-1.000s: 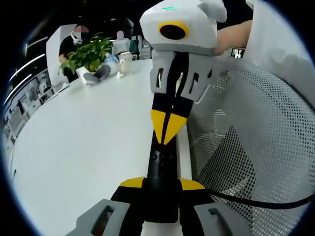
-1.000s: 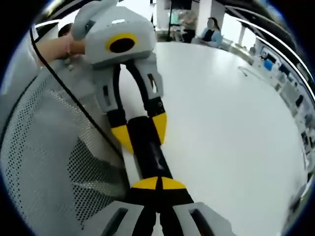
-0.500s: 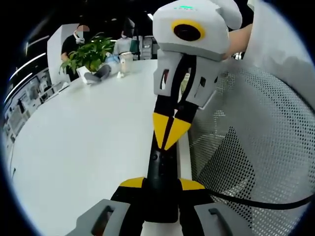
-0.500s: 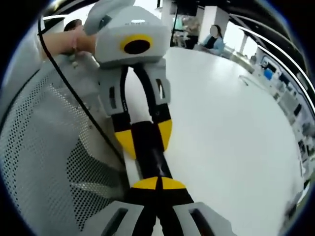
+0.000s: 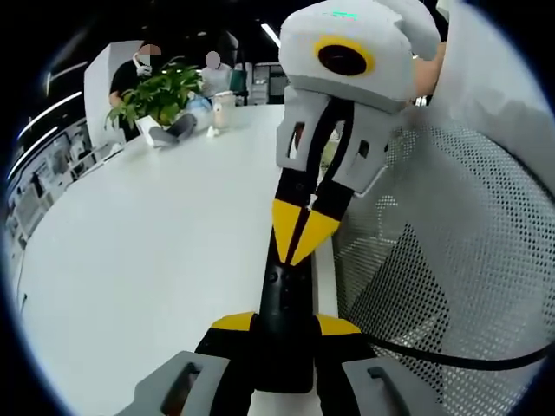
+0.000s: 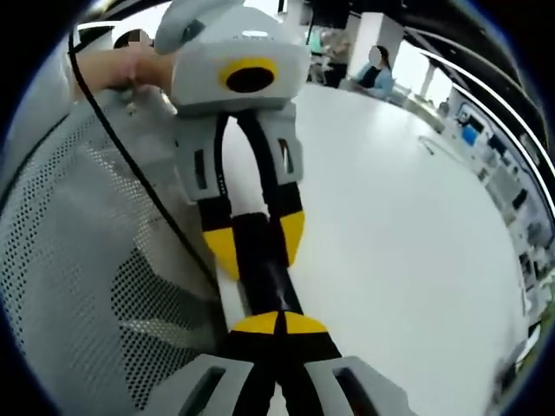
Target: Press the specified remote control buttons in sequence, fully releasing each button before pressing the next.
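Note:
A slim black remote [image 5: 283, 299] lies lengthwise over the edge of a white table [image 5: 147, 243]. My left gripper [image 5: 284, 325] is shut on its near end, one yellow pad on each side. From above, my right gripper [image 5: 301, 232] comes down with its yellow tips closed together, and they rest on the remote's upper face. In the right gripper view the right gripper [image 6: 277, 324] has its tips pressed together over the remote [image 6: 262, 270], and the left gripper [image 6: 254, 243] clamps the remote's far end. The buttons under the tips are hidden.
A white mesh chair back [image 5: 451, 243] stands close beside the remote, also in the right gripper view [image 6: 78, 260], with a black cable [image 5: 451, 355] across it. A potted plant [image 5: 156, 95] and a cup [image 5: 221, 108] stand at the table's far end. People [image 6: 377, 61] sit beyond.
In the left gripper view my right gripper's body has swung up and to the right while its closed tips slid slightly nearer along the remote. The left gripper's hold is unchanged.

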`<action>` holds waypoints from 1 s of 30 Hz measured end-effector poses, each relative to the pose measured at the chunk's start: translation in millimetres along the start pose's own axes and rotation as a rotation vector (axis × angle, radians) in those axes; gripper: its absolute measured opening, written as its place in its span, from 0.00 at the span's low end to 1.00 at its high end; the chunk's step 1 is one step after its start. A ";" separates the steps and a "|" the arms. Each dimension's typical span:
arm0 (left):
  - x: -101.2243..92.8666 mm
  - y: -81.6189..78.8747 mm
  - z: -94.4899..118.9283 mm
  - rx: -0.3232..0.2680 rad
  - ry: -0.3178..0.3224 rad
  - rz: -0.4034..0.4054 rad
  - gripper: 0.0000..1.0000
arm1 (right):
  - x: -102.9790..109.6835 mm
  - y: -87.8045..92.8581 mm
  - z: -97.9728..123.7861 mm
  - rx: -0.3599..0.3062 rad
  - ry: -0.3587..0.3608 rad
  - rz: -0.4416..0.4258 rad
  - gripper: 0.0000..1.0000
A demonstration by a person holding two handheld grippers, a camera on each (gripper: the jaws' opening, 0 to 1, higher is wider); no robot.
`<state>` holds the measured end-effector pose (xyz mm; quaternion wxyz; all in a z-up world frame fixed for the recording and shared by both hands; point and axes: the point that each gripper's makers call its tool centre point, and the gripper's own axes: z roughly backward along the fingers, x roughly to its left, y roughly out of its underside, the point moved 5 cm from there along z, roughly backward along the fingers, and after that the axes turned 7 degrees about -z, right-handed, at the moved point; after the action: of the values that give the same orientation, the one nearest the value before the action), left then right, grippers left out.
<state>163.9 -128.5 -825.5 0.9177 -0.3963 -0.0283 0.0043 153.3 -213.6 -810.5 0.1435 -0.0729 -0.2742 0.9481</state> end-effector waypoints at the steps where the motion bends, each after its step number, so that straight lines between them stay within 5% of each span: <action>1: -0.1 0.0 0.0 -0.001 0.000 0.002 0.24 | -0.1 -0.3 0.2 0.002 0.000 0.002 0.00; 14: -0.3 -0.2 -0.4 0.004 0.000 0.003 0.24 | 11.7 -3.9 -2.4 -0.006 -0.054 0.073 0.00; 20: -0.3 -0.3 -0.4 0.006 0.001 0.004 0.24 | 15.3 -5.7 -4.7 0.019 -0.038 0.189 0.00; 30: -0.6 -0.4 -0.4 0.007 0.000 -0.001 0.24 | 14.0 -8.0 -6.0 0.031 -0.063 0.196 0.00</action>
<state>163.2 -129.1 -825.5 0.9191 -0.3930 -0.0283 0.0041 143.2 -199.8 -812.0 0.0426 -0.0673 -0.2552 0.9636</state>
